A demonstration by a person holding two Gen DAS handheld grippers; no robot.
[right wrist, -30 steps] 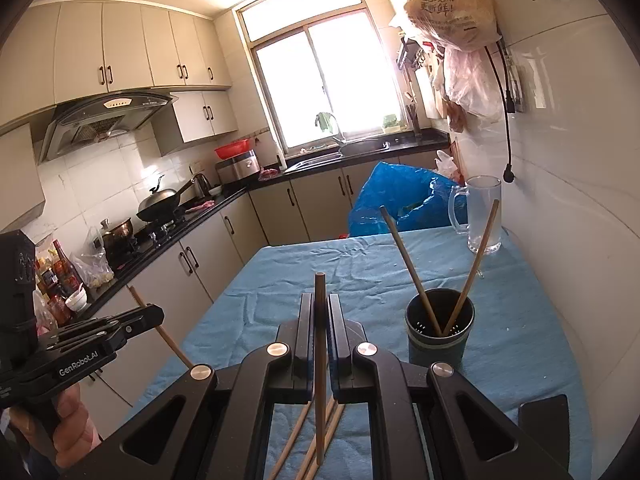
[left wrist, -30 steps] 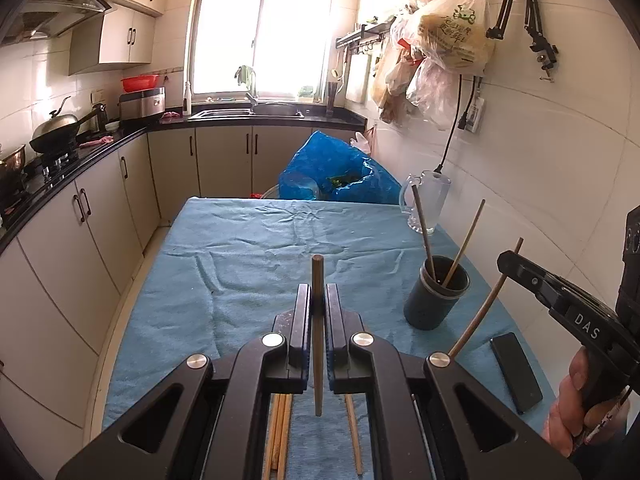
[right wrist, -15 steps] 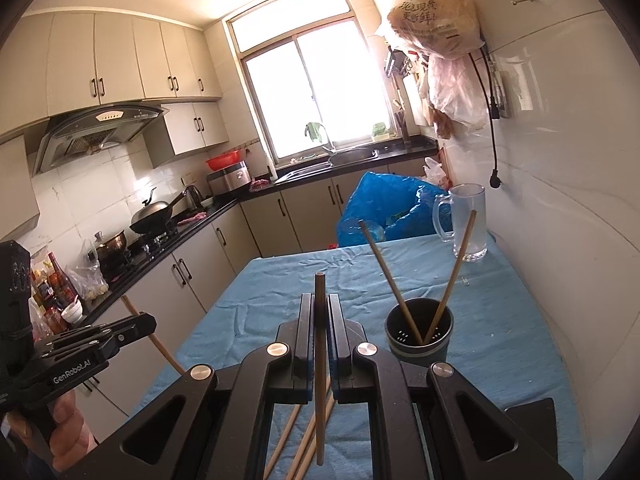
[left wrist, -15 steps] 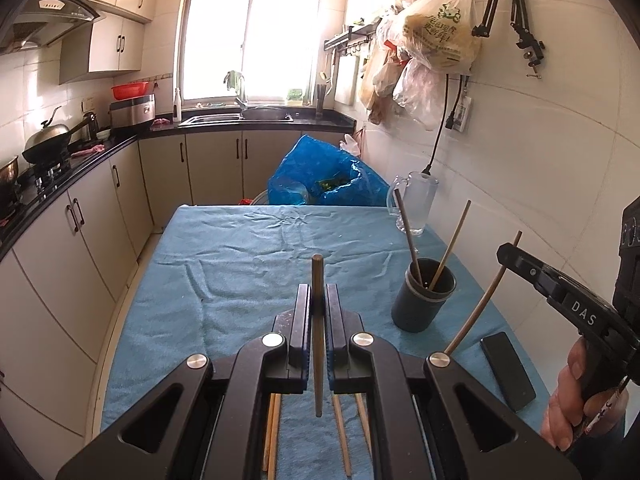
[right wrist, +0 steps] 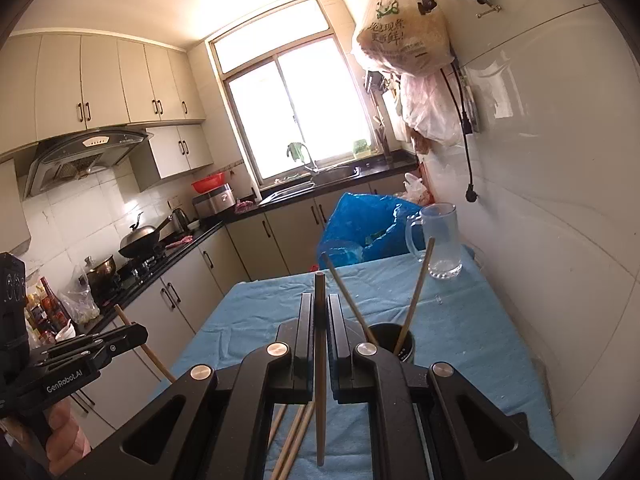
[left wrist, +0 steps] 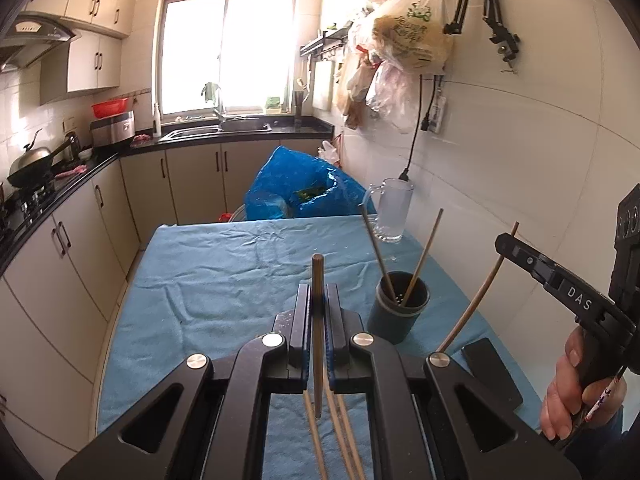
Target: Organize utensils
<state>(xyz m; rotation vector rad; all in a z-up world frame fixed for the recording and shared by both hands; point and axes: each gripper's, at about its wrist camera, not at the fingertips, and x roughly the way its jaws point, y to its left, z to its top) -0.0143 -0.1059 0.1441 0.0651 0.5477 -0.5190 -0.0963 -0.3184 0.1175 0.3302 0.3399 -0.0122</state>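
Note:
My left gripper [left wrist: 318,296] is shut on a wooden chopstick [left wrist: 317,320] held upright above the blue-clothed table [left wrist: 224,280]. My right gripper [right wrist: 319,304] is shut on another chopstick [right wrist: 319,360], also upright. A dark utensil cup [left wrist: 398,308] stands on the table to the right, with two chopsticks leaning in it; it also shows in the right wrist view [right wrist: 394,346]. Several loose chopsticks [left wrist: 340,432] lie on the cloth beneath the grippers. The right gripper shows in the left wrist view [left wrist: 506,242], its chopstick [left wrist: 476,296] slanting down.
A glass mug [left wrist: 392,210] stands at the table's far right by the tiled wall. A black phone [left wrist: 490,372] lies near the front right. A blue bag [left wrist: 296,188] sits beyond the far edge. Cabinets and a stove run along the left.
Both grippers have risen and pulled back with their chopsticks, so the table and cup sit lower and farther. The grips are unchanged.

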